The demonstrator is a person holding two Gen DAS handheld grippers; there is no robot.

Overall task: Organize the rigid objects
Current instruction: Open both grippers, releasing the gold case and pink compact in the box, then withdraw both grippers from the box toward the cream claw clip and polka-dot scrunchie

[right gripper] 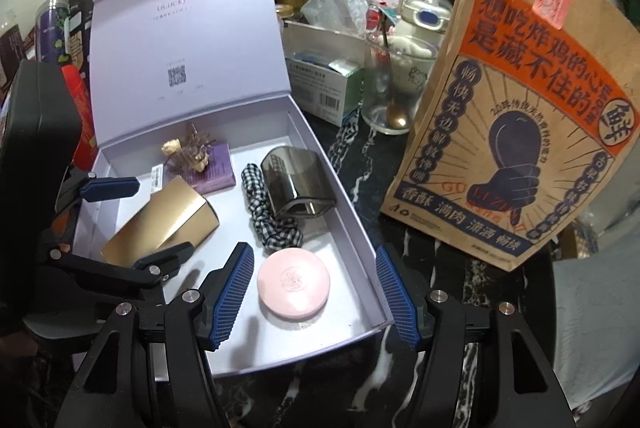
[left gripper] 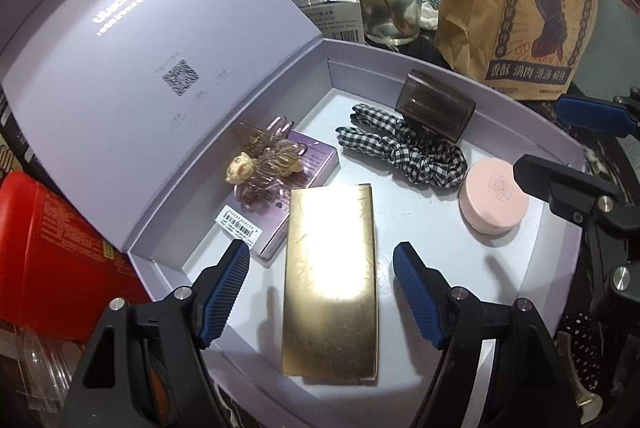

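Presently the left tongs (left gripper: 320, 292) are standing spread over the gold case (left gripper: 330, 280), pads clear of its sides; it is lying flat in the lilac box (left gripper: 440, 62). The right tongs (right gripper: 314, 296) are likewise gaping, hovering above the pink compact (right gripper: 294, 282) without touching. Beyond, a checked scrunchie (left gripper: 404, 148), smoky container (left gripper: 436, 108) and hair claw (left gripper: 260, 160) are lying inside; a paper bag (right gripper: 516, 116) is standing on the desk (right gripper: 360, 148).

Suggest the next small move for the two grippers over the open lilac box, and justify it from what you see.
Probably lift both clear of the box. The left gripper stands open astride the gold case, its pads apart from it; the right gripper is open above the pink compact. Both items lie flat inside the lilac box.
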